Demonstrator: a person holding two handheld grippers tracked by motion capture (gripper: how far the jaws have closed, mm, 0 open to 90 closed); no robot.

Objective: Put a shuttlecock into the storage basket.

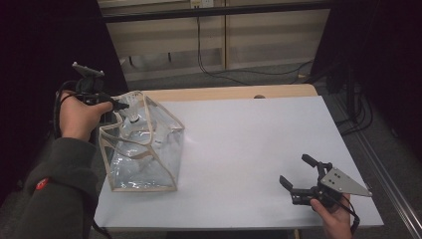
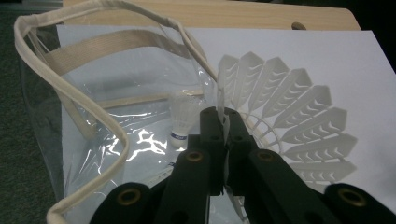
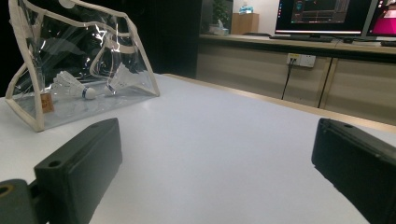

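Left gripper (image 2: 223, 140) fingers clenched on shuttlecock (image 2: 285, 116) feather skirt over clear bag (image 1: 142, 149), upper left; probably crushed or snagged on rim.

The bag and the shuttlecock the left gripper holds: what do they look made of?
The bag: clear, glossy soft plastic, probably vinyl, judging by its glare and creases, edged with matte beige woven-looking fabric trim. The shuttlecock pinched in the left gripper: a white skirt of moulded, slotted vanes, which suggests synthetic plastic rather than feathers; its head is hidden.
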